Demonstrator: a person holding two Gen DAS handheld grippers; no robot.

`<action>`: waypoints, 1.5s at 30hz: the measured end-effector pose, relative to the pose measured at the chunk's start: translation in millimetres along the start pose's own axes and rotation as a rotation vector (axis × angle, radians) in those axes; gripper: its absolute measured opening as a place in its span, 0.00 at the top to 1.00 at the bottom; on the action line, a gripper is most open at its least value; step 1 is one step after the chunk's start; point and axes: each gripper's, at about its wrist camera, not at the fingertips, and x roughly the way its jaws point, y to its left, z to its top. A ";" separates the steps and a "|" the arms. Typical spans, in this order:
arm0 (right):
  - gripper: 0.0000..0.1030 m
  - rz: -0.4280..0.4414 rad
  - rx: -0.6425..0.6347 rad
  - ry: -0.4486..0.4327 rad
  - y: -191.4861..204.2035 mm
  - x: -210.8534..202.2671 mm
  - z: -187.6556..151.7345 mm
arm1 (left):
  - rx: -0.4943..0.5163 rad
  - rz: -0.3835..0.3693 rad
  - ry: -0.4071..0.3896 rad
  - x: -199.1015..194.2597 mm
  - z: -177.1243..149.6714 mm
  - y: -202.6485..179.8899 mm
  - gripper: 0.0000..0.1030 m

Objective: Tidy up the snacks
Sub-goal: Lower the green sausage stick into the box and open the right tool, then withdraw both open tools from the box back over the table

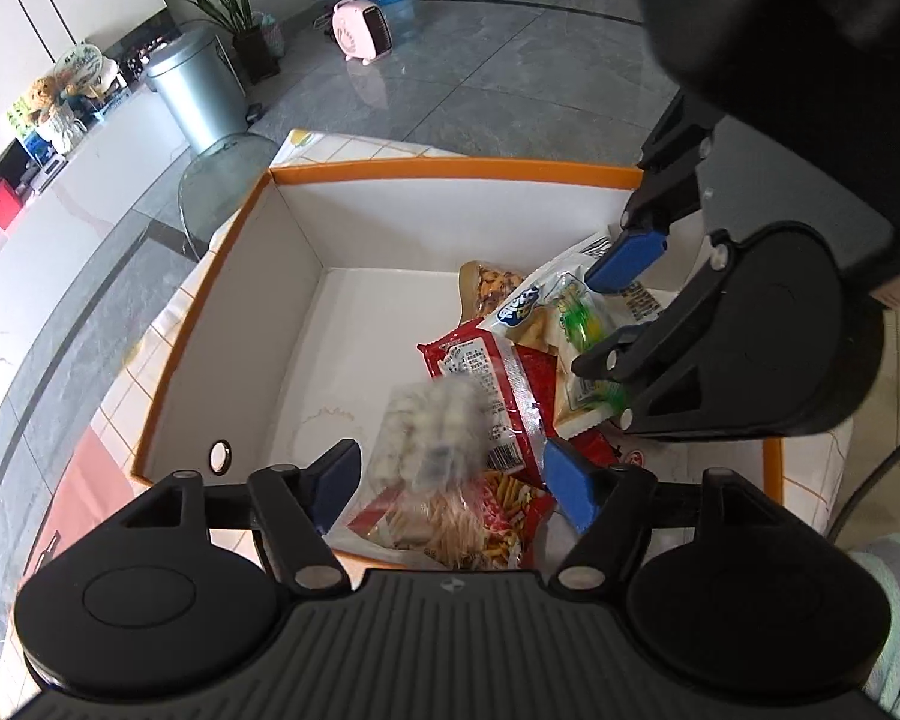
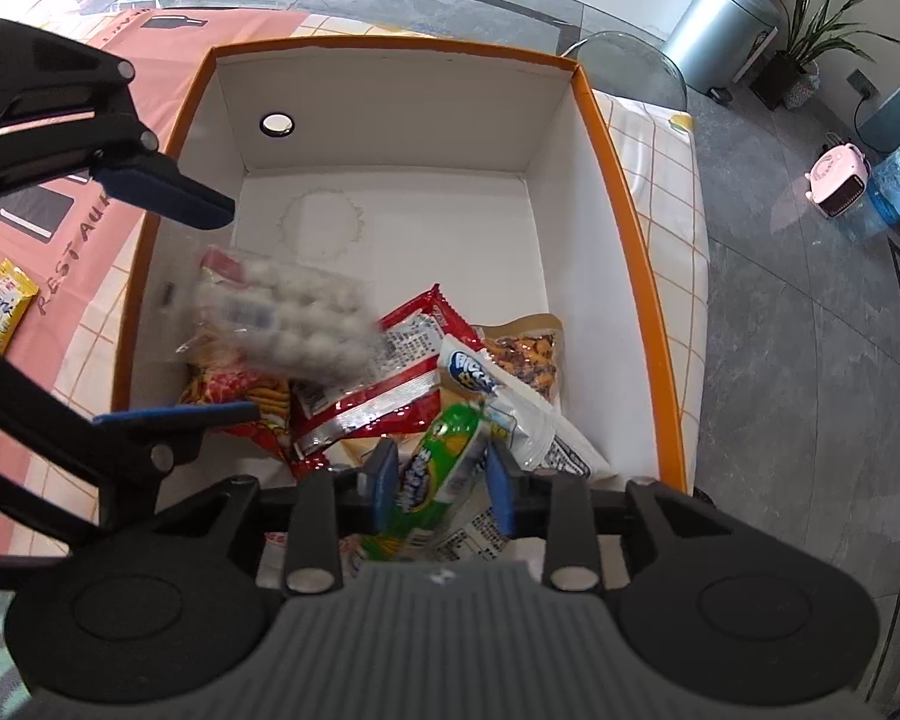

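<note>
My left gripper (image 1: 456,480) hangs released above the box (image 2: 624,192), the blurred bag of white balls (image 2: 306,324) just beneath it; to the right my right gripper (image 2: 441,477) grips the green packet (image 2: 444,468), long axis pointing away, over the near-right pile

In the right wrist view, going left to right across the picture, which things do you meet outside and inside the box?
Yellow snack packet on the cloth → blurred bag of white balls → red packet → green packet between the right gripper's fingers → brown nut bag → orange box wall → pink heater.
</note>
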 end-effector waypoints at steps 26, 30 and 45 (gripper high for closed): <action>0.37 0.033 0.264 -0.121 55.3 -110.7 -32.6 | -0.268 0.063 -0.117 -138.0 -68.7 14.4 0.20; 0.28 0.055 0.254 -0.167 80.8 -126.6 -44.2 | -0.304 0.064 -0.148 -159.2 -87.4 11.0 0.19; 0.26 0.011 0.349 -0.427 171.8 -146.5 -89.1 | -0.516 0.227 -0.180 -202.0 -184.1 22.3 0.18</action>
